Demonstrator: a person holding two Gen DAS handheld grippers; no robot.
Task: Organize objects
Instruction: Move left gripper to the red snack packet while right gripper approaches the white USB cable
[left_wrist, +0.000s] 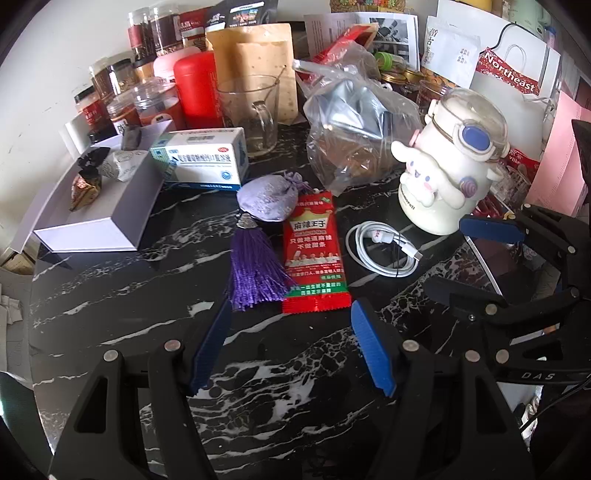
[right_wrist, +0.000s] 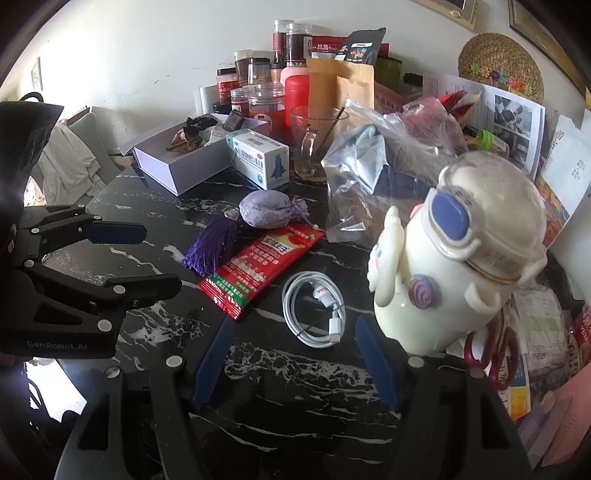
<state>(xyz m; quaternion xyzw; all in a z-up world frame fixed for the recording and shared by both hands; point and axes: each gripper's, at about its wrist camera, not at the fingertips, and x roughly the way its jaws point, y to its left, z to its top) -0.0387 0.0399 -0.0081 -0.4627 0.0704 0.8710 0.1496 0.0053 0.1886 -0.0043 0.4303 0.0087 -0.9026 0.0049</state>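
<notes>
On the black marble-veined bench (left_wrist: 110, 295) lies a red snack packet (left_wrist: 316, 254) with white and green Chinese print, flat and lengthwise, its left edge touching the purple tassel (left_wrist: 255, 269) of a lilac sachet (left_wrist: 267, 199). Just right of the packet sits a coiled white charging cable (left_wrist: 382, 249), and beyond that stands a cream cartoon-dog bottle (left_wrist: 450, 162) with a clear dome lid; the lettering near its base ends in "roll". Behind the sachet a white and blue medicine box (left_wrist: 203, 158) with Chinese text rests against a grey gift box (left_wrist: 99, 210) holding wrapped sweets. A red-and-white bag (left_wrist: 509, 74) at the back reads "Northeast". The left gripper (left_wrist: 291, 343) hangs over bare bench just short of the packet's near end, its blue fingers (left_wrist: 373, 347) standing wide with nothing between them. The right gripper (right_wrist: 295, 365) is marked "DAS" in the left view; the left one reads "GenRobot.AI" in the right view. The right gripper's fingers (right_wrist: 376, 362) are likewise wide and empty, close before the cable.
</notes>
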